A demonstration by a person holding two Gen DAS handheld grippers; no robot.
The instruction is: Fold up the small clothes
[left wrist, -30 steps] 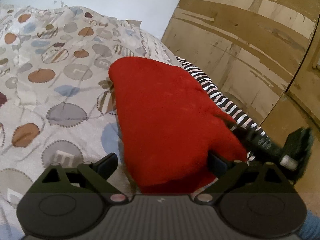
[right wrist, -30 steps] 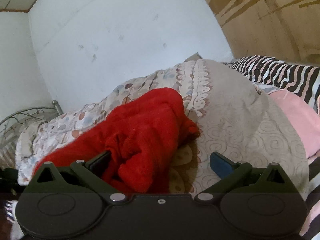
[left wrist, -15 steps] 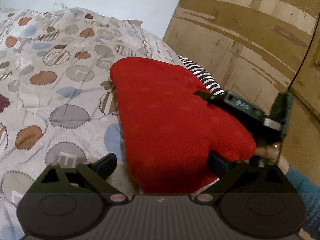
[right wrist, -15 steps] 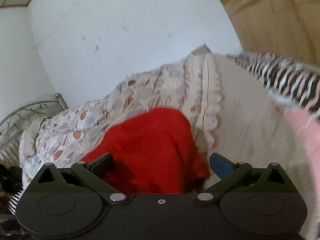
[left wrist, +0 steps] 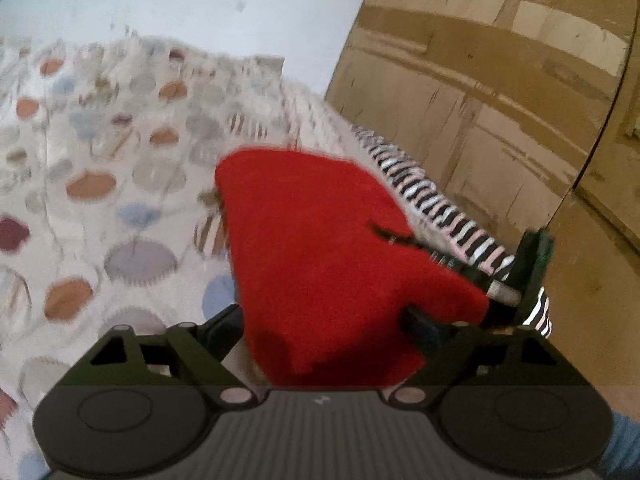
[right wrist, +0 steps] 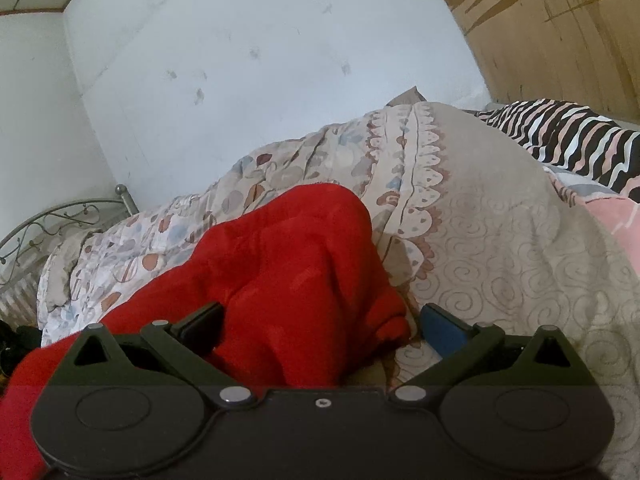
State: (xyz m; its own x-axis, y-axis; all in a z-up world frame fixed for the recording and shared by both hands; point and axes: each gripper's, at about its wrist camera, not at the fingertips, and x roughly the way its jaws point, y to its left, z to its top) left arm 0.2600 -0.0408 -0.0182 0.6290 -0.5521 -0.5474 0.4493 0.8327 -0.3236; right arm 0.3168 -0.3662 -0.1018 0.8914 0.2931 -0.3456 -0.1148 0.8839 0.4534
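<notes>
Looking along my left tool, I see its jaws spread wide around the near end of the fuzzy red cloth garment, gripping nothing. The garment lies on the bed's circle-patterned quilt, and my right tool reaches onto its right edge. From my right wrist, the right tool gapes open astride the bunched red garment beside a striped pillow.

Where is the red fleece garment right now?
The red fleece garment lies on the circle-patterned quilt, between the open fingers of both claws in each wrist view, with the zebra-striped blanket along its right edge in the left wrist view.
</notes>
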